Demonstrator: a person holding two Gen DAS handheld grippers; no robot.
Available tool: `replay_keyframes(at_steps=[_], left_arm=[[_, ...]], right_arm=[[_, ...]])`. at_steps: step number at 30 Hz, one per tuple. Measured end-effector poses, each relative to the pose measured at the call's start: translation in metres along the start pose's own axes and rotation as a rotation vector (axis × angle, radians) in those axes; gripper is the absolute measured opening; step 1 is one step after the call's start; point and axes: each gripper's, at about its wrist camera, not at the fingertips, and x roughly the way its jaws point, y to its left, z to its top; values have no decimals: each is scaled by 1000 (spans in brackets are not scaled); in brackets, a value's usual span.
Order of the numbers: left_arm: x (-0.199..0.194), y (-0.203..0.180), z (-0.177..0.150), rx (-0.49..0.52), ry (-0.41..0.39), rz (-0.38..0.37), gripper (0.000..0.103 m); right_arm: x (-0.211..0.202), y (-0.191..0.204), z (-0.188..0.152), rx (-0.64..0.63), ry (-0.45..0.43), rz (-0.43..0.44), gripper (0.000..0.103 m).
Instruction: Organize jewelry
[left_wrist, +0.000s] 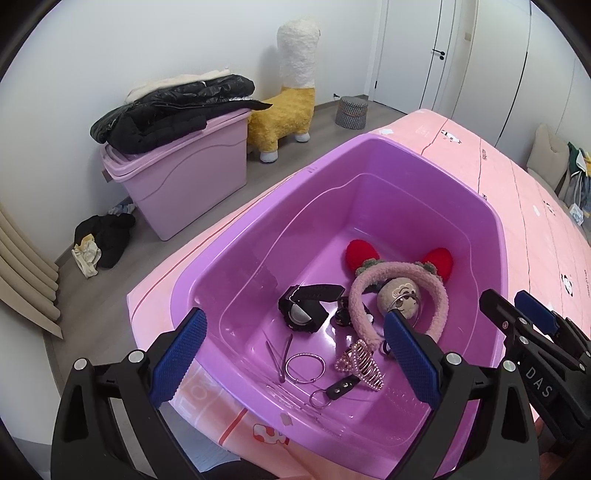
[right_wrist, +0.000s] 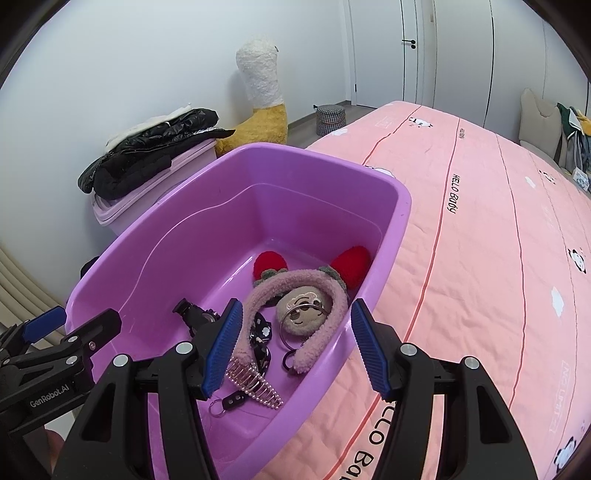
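A purple plastic tub (left_wrist: 424, 162) (right_wrist: 295, 162) sits on the pink bedspread (right_wrist: 480, 221). Inside lie a fuzzy pink headband with red ears (left_wrist: 436, 291) (right_wrist: 332, 291), a round sloth plush keyring (left_wrist: 400, 301) (right_wrist: 304, 315), a black watch (left_wrist: 304, 310), a silver bangle (left_wrist: 304, 367), a pearl claw clip (left_wrist: 360, 363) (right_wrist: 255, 386), a black key fob (left_wrist: 338, 387) (right_wrist: 232, 399) and tweezers (left_wrist: 282, 356). My left gripper (left_wrist: 295, 354) hangs open over the tub's near end, nothing between its fingers. My right gripper (right_wrist: 295, 350) stands open above the tub's right rim, also empty.
On the floor to the left stand a lidded lilac storage box (left_wrist: 184, 177) with a black jacket (left_wrist: 166, 110) on top, a yellow alpaca toy (left_wrist: 288, 107) and a checked stool (left_wrist: 351, 110). Dark clothes (left_wrist: 103, 240) lie on the floor. White doors are at the back.
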Motion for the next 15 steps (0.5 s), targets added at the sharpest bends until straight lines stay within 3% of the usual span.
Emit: replay_keyframes(at_steps=[15], left_arm=[[-10, -7, -6, 17, -6, -2, 95]], right_arm=[[-15, -2, -9, 8, -19, 3, 59]])
